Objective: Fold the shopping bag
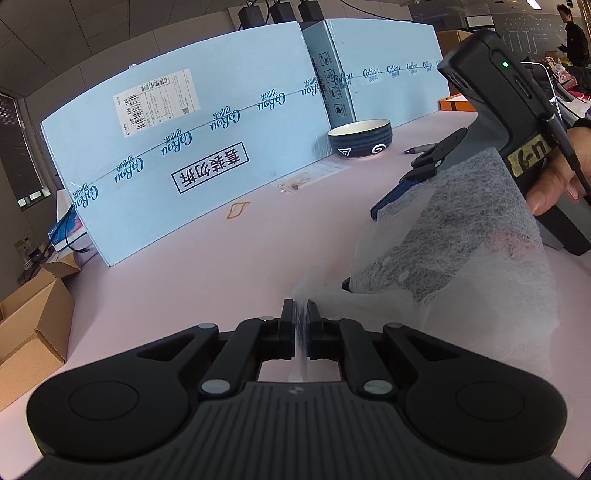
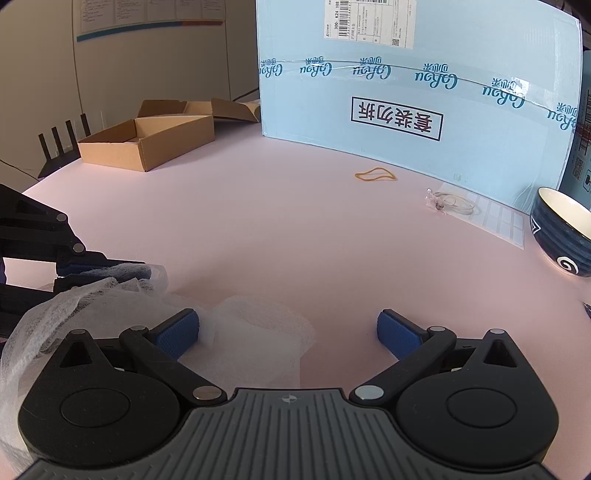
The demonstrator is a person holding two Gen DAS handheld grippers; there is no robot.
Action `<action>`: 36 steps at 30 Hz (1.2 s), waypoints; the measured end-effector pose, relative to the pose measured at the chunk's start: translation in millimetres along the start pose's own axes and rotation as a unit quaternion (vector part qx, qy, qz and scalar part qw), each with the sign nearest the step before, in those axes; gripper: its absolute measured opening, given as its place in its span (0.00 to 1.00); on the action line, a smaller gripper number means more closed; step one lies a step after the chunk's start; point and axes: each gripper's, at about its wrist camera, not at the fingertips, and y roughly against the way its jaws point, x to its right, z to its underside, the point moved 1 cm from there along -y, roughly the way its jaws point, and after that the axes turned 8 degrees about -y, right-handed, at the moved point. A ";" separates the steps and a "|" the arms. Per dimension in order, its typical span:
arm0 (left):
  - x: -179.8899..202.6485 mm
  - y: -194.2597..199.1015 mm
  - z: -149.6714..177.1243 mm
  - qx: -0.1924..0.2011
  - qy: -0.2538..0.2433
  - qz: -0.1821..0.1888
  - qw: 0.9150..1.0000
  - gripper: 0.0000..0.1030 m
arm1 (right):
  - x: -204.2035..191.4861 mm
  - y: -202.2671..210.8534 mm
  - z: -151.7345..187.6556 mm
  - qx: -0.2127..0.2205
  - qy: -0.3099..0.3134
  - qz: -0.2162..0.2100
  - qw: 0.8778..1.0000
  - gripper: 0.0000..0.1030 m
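The shopping bag [image 1: 461, 229] is thin, white, see-through fabric on a pink table [image 1: 221, 258]. My left gripper [image 1: 301, 314] is shut on one edge of it, and a strip of fabric runs up between the pads. From there the bag rises to the right and drapes over my right gripper [image 1: 360, 251], held in a hand. In the right wrist view my right gripper [image 2: 290, 332] stands open. Part of the bag [image 2: 258, 332] lies on the table between its blue pads and over its left finger. The left gripper [image 2: 146, 271] comes in from the left, pinching the fabric.
A big light-blue carton [image 1: 192, 155] stands along the back of the table. A dark blue bowl [image 1: 360, 138], a marker pen [image 1: 419, 150], a rubber band [image 2: 375, 174] and a label sheet [image 2: 495, 218] lie near it. An open cardboard box [image 2: 147, 142] sits far left. A person [image 1: 574, 35] stands far behind.
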 end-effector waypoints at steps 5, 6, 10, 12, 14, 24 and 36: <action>0.4 2.6 -0.2 0.008 0.003 0.002 1.000 0.03 | 1.0 3.1 1.0 -0.001 -0.007 -0.005 1.000 1.00; 0.4 3.9 -0.2 0.010 0.005 -0.001 1.000 0.02 | 0.0 5.1 1.9 0.000 -0.010 -0.005 1.000 1.00; 0.1 13.4 2.1 0.022 0.012 0.002 1.000 0.02 | -9.0 24.5 10.1 0.024 -0.022 0.000 0.999 0.67; -1.9 18.6 4.0 0.027 0.013 -0.001 1.000 0.02 | -11.5 43.8 17.0 0.051 -0.019 0.012 0.998 0.52; -6.3 22.5 7.6 0.027 0.016 -0.011 0.999 0.02 | -10.3 60.3 21.7 0.071 -0.014 0.033 0.997 0.33; -25.9 34.5 24.3 0.020 0.037 -0.030 0.999 0.02 | 1.8 144.1 50.9 0.116 -0.118 -0.057 0.985 0.37; -20.5 47.6 14.5 0.025 0.026 -0.048 0.998 0.02 | -76.6 109.7 60.1 0.073 -0.058 -0.152 0.984 0.35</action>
